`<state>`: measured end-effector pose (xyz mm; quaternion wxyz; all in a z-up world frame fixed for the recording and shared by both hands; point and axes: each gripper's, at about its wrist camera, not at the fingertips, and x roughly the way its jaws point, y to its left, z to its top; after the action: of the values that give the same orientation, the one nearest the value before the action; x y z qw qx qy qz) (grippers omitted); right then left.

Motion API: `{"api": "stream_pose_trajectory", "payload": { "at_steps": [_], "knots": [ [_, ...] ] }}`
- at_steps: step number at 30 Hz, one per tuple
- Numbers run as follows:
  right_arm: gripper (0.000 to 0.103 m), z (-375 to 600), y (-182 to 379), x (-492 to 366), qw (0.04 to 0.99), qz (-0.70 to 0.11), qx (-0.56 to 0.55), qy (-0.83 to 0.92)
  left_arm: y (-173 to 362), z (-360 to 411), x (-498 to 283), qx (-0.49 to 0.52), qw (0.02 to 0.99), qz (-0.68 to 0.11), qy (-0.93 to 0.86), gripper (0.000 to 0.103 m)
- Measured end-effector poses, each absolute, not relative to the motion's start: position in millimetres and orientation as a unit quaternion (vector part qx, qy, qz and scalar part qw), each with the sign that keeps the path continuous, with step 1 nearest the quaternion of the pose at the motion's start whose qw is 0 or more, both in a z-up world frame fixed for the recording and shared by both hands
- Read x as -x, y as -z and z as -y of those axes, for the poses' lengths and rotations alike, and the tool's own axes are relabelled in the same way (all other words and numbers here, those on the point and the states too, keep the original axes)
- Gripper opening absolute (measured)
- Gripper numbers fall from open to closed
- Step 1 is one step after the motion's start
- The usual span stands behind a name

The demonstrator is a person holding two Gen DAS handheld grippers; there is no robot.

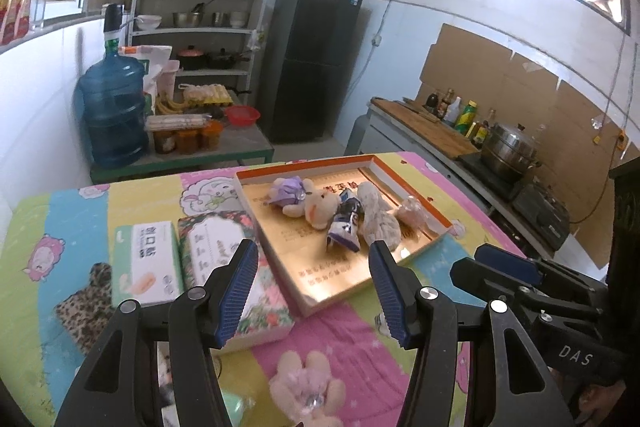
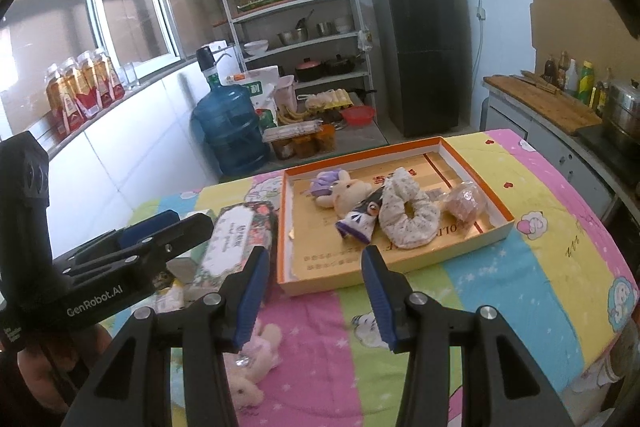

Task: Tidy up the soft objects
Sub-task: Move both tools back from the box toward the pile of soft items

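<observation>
Box (image 2: 476,231) on counter (image 2: 520,287), twelve o'clock of both tongs: four soft toys inside. Pink bear (image 2: 256,359) outside, at six. Left tongs (image 1: 312,291), right tongs (image 2: 314,291): spread, empty.

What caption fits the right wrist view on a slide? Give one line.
Open right gripper hovers empty before an orange-rimmed box holding small plush toys, one pink plush toy left outside on the quilt.

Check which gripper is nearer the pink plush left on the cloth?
Left. The pink plush lies just beneath the left gripper; the right gripper hangs beside it, plush under its left finger.
</observation>
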<state>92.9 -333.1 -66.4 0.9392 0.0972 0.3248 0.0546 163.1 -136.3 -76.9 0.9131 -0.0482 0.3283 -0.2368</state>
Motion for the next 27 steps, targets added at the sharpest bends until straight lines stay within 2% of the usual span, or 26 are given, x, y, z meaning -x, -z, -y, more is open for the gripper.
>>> {"api": "stream_pose_trajectory", "payload": {
  "at_steps": [27],
  "knots": [
    [0.048, 253.2, 51.9, -37.6, 0.946, -0.307, -0.072, -0.074, 64.0, 31.0, -92.9, 0.063, 0.929, -0.303, 0.201, 0.059]
  ]
}}
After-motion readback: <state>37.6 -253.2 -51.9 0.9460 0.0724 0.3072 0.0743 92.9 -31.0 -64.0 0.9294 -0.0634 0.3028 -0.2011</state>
